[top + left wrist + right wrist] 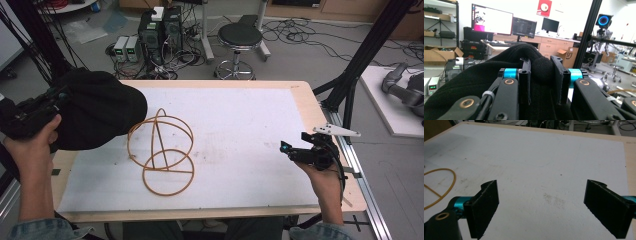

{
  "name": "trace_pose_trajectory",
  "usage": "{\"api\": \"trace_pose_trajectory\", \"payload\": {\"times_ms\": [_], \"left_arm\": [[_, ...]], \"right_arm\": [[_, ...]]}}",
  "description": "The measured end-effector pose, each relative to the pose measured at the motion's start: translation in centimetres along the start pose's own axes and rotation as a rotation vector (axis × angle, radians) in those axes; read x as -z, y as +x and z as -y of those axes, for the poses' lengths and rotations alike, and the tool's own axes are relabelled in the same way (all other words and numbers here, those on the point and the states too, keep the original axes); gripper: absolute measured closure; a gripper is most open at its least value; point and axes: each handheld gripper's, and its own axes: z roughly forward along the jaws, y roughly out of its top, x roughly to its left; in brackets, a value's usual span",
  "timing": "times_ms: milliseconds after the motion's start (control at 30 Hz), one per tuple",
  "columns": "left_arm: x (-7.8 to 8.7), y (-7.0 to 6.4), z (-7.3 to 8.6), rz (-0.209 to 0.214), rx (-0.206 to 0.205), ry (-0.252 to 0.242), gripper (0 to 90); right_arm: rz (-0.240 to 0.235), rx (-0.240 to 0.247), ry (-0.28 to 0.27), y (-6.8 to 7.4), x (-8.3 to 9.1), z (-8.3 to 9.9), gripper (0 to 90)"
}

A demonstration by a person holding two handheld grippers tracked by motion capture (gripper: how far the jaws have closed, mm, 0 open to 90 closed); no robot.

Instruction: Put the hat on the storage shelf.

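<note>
Black hat (97,110) pinched in the left gripper (541,82)
Hat extends toward its 12 o'clock; right gripper (541,207) gapes wide, holding nothing.

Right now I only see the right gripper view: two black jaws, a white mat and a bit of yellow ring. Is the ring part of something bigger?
Observer: Yes. It is the base ring of a wire hat stand with arched hoops rising from it.
Operator: What is the other gripper doing?
Observer: The left gripper is shut on a black hat, pinching a fold of its fabric.
Operator: Is the hat on the stand?
Observer: Not yet. It is held at the stand's left, by the table's left edge.
</note>
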Motion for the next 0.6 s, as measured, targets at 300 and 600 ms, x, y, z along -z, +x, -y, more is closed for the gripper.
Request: {"api": "trace_pose_trajectory", "payload": {"times_ms": [300, 600], "left_arm": [[0.0, -1.3, -2.9, 0.049, -0.009, -0.048, 71.2], [-0.5, -2.9, -5.1, 0.116, 0.020, -0.110, 71.2]], "right_arm": [[-0.008, -0.009, 0.006, 0.0, -0.1, 0.1, 12.5], [-0.010, -0.011, -0.003, 0.1, 0.0, 0.0, 12.5]]}}
